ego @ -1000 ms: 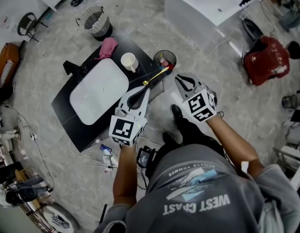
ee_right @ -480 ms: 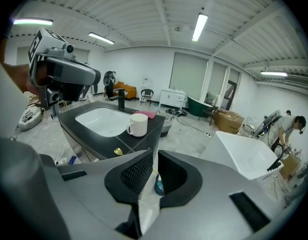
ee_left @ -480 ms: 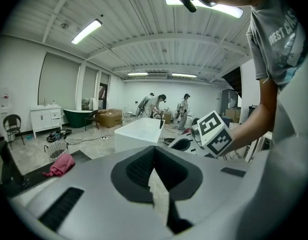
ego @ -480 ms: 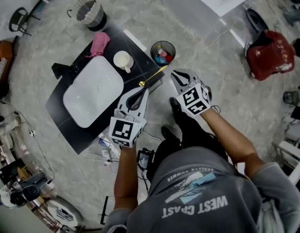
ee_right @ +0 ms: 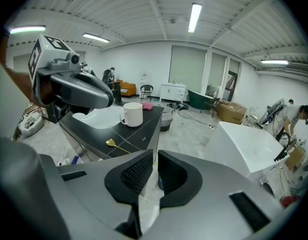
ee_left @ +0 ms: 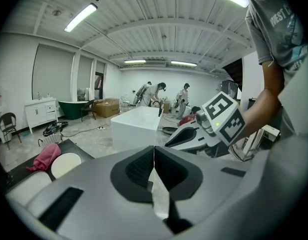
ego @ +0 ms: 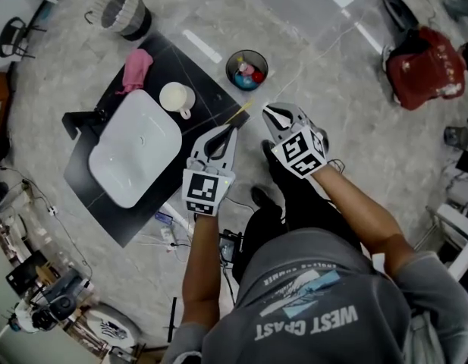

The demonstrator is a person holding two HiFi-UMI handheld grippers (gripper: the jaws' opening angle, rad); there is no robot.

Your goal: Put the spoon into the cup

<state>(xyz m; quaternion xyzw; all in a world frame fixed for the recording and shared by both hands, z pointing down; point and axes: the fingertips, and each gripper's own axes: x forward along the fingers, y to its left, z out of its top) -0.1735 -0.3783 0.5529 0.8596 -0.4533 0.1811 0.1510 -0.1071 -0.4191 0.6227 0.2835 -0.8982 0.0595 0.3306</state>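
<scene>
I count two claws, one in each hand, and each carries one cube with black-and-white square markers. My left claw [ee_left: 154, 148] has its jaws pressed together along one line, with nothing between them. My right claw [ee_right: 154, 155] is all but together, with only a thin slit between the pads and nothing in it.

There is one spoon [ee_right: 119, 147], gold-coloured. It lies flat on the black tabletop [ee_right: 144, 126] near the corner closest to me, with its bowl pointing away from the edge. Neither claw grips it. In the head view the tip of my left claw hangs just beside it.

There is one cup [ee_right: 133, 114], white with a handle. It stands upright further in on the same tabletop, apart from the spoon. The spoon is not in it.

Also on the tabletop are one white basin [ego: 135, 146] and one pink cloth [ego: 135, 68]. On the floor I count:
- one dark round bin [ego: 246, 70] with coloured bits inside, just past the tabletop corner
- one basket [ego: 120, 12] with a pale liner, beyond the far end
- one red bag [ego: 425, 70], off to my right

The only writing I can read is on my grey shirt [ego: 309, 309]: "WEST" and a second word that looks like "COAST".
</scene>
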